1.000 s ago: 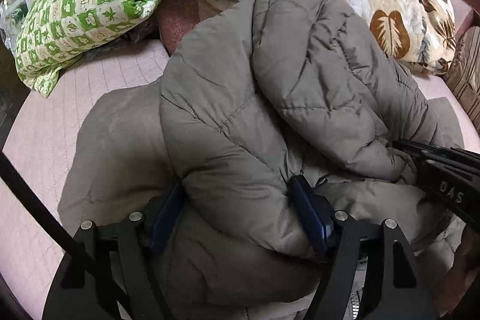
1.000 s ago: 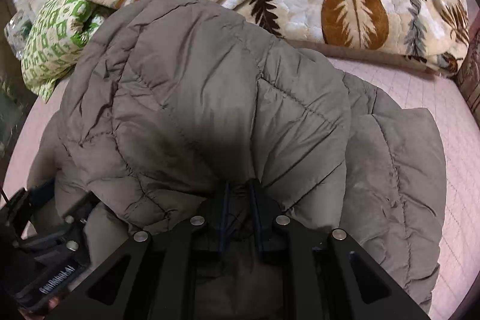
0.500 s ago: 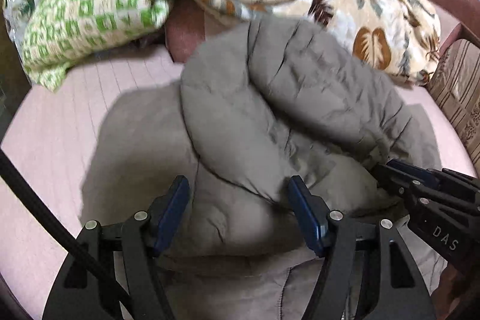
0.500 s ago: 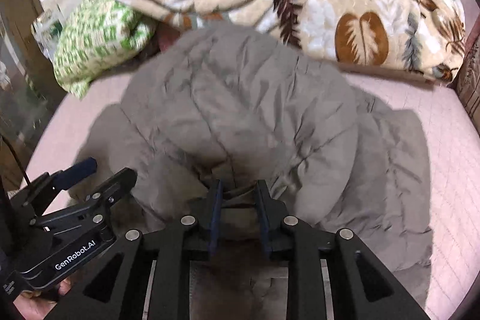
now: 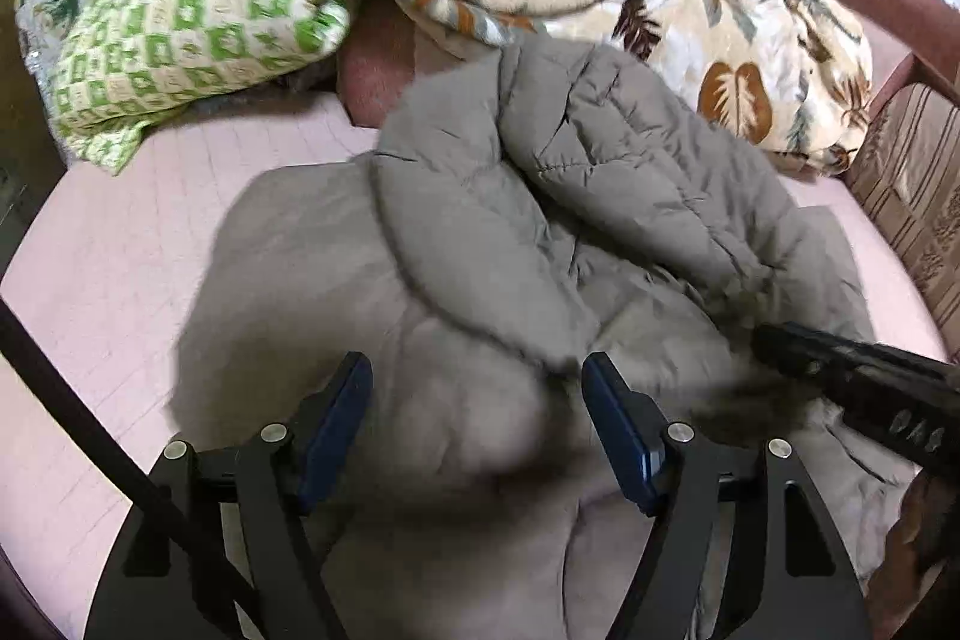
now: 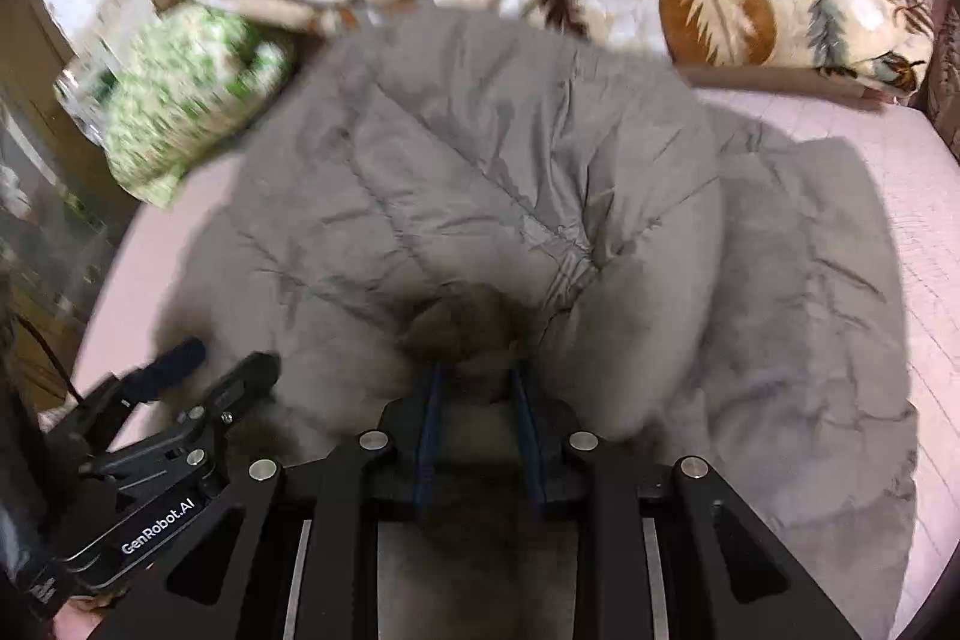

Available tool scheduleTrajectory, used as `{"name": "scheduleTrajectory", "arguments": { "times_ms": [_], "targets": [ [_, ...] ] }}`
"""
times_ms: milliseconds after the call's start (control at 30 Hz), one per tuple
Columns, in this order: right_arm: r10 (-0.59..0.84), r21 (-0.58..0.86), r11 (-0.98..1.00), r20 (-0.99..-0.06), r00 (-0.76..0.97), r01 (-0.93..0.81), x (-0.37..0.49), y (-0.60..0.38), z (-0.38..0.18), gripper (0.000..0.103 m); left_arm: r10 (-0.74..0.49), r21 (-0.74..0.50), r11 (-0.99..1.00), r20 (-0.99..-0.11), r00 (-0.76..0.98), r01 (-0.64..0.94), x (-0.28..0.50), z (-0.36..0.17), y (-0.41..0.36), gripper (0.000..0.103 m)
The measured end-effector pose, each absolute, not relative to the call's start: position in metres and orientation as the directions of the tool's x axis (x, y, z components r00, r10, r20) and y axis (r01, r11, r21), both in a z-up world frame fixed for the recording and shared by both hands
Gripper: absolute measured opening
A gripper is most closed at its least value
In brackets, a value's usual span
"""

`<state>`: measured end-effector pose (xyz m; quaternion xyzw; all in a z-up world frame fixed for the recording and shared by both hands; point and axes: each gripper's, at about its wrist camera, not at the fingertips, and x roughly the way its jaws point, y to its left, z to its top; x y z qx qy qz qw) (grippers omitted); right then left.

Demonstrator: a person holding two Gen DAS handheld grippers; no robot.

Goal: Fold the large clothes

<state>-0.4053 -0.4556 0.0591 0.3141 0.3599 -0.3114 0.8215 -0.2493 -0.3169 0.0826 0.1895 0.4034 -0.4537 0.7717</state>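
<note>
Both claws hang over the coat [image 5: 540,196] on our bed [image 5: 120,268]: left gripper [image 5: 474,418] open, right gripper [image 6: 474,406] has been opening, empty. Puffy, soft, slippery; we'd grab the hem.

A grey-brown quilted puffer jacket [image 5: 528,232] lies bunched on a pink bed, folded over itself. Its padded upper layer mounds toward twelve o'clock, with stitched seams running across it; a flatter layer spreads beneath toward four and eight o'clock. A fur-like brown trim shows at six o'clock in the right wrist view
</note>
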Motion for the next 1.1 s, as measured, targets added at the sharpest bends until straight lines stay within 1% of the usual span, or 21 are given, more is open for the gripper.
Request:
{"name": "scheduleTrajectory", "arguments": {
  "times_ms": [67, 133, 167, 267, 433, 533, 600, 733, 867, 933, 1100],
  "targets": [
    [-0.301, 0.296, 0.612, -0.771, 0.562, 0.733, -0.42, -0.443, 0.073, 0.033, -0.564, -0.094, 0.521, -0.784, 0.259, 0.849, -0.254, 0.093, -0.296, 0.072],
    [-0.305, 0.31, 0.623, -0.749, 0.588, 0.719, -0.44, -0.423, 0.085, 0.045, -0.567, -0.1, 0.517, -0.784, 0.252, 0.85, -0.263, 0.099, -0.268, 0.072],
    [-0.306, 0.309, 0.626, -0.747, 0.59, 0.716, -0.451, -0.411, 0.088, 0.046, -0.565, -0.096, 0.517, -0.784, 0.255, 0.851, -0.267, 0.101, -0.257, 0.072],
    [-0.311, 0.324, 0.638, -0.721, 0.619, 0.698, -0.485, -0.373, 0.094, 0.047, -0.556, -0.088, 0.53, -0.787, 0.267, 0.844, -0.282, 0.103, -0.215, 0.072],
    [-0.335, 0.288, 0.656, -0.717, 0.611, 0.697, -0.53, -0.315, 0.09, 0.05, -0.553, -0.076, 0.564, -0.774, 0.308, 0.822, -0.312, 0.104, -0.145, 0.072],
    [-0.352, 0.263, 0.668, -0.713, 0.607, 0.696, -0.554, -0.284, 0.084, 0.05, -0.55, -0.029, 0.575, -0.754, 0.36, 0.818, -0.334, 0.102, -0.112, 0.072],
    [-0.386, 0.234, 0.675, -0.697, 0.604, 0.7, -0.57, -0.26, 0.082, 0.05, -0.55, -0.003, 0.573, -0.743, 0.381, 0.82, -0.346, 0.1, -0.096, 0.072],
    [-0.395, 0.245, 0.675, -0.677, 0.621, 0.696, -0.593, -0.228, 0.074, 0.05, -0.556, 0.006, 0.56, -0.738, 0.382, 0.828, -0.364, 0.091, -0.067, 0.072],
    [-0.411, 0.228, 0.664, -0.684, 0.603, 0.712, -0.61, -0.206, 0.061, 0.05, -0.539, 0.012, 0.57, -0.749, 0.385, 0.821, -0.374, 0.079, -0.043, 0.072],
    [-0.405, 0.236, 0.66, -0.688, 0.603, 0.713, -0.617, -0.2, 0.057, 0.05, -0.534, 0.018, 0.582, -0.745, 0.399, 0.813, -0.375, 0.08, -0.033, 0.072],
    [-0.463, 0.208, 0.632, -0.671, 0.579, 0.747, -0.637, -0.193, 0.061, 0.05, -0.542, -0.003, 0.635, -0.714, 0.443, 0.772, -0.368, 0.091, -0.011, 0.072]
  ]
}}
